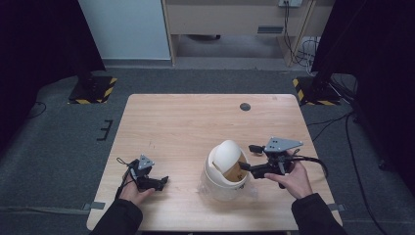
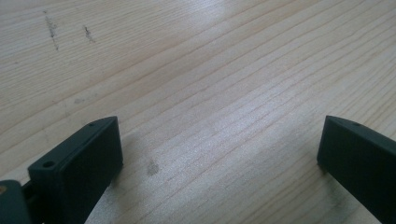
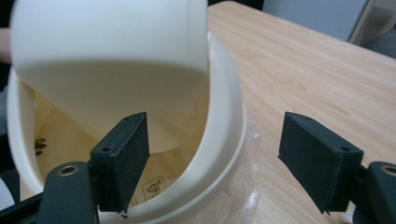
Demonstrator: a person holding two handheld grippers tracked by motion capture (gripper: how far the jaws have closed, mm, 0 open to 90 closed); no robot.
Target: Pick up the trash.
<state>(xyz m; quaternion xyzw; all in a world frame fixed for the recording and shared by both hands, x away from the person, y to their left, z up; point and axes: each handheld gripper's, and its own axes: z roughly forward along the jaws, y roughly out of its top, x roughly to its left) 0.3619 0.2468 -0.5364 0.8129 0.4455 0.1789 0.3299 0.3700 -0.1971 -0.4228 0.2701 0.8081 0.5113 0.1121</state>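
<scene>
The table [image 1: 186,127] is pale wood with fine straight grain and a small dark round spot near its far edge. On it stands a cream-white bin [image 1: 222,183], its swing lid [image 1: 226,154] the same cream, with a tan-brown lining inside. Both grippers, the left [image 1: 159,182] and the right [image 1: 249,157], are black, each topped by a grey plate.

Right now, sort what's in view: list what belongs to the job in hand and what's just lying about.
In the job:
- cream swing-lid bin, its lid tipped open
- right gripper, jaws open astride the bin's rim
- clear liner bunched at the bin's base

Just about:
- left gripper, open over bare table
- dark round cap near the table's far edge
- cables on the floor beyond
</scene>
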